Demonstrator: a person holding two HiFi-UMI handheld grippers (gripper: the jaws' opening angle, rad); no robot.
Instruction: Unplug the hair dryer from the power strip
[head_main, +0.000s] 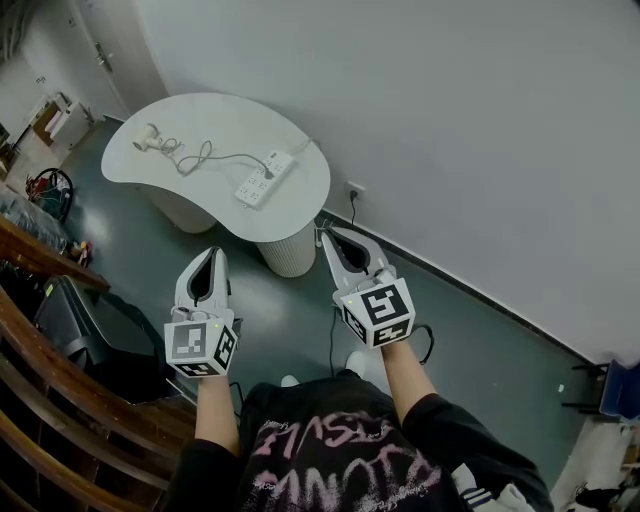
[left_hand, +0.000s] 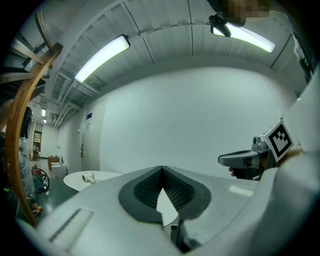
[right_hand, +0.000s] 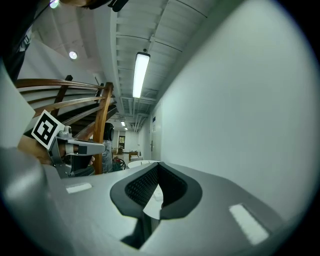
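A white hair dryer (head_main: 149, 139) lies at the far left end of a white curved table (head_main: 200, 120). Its cord (head_main: 205, 157) runs across the top to a white power strip (head_main: 264, 177) near the right edge, where the plug sits. Both grippers are held level in the air well short of the table, over the floor. My left gripper (head_main: 213, 251) is shut with nothing in it, and my right gripper (head_main: 325, 236) is shut and empty too. The left gripper view shows its closed jaws (left_hand: 161, 169) with the hair dryer (left_hand: 88, 177) small and far off. The right gripper's jaws (right_hand: 159, 164) point along the wall.
A curved wooden railing (head_main: 40, 330) runs along the left. The white wall (head_main: 450, 120) on the right has a socket (head_main: 355, 190) with a dark cable down to the floor. The table's ribbed pedestal (head_main: 288, 250) stands just ahead of the right gripper. Clutter sits at the far left.
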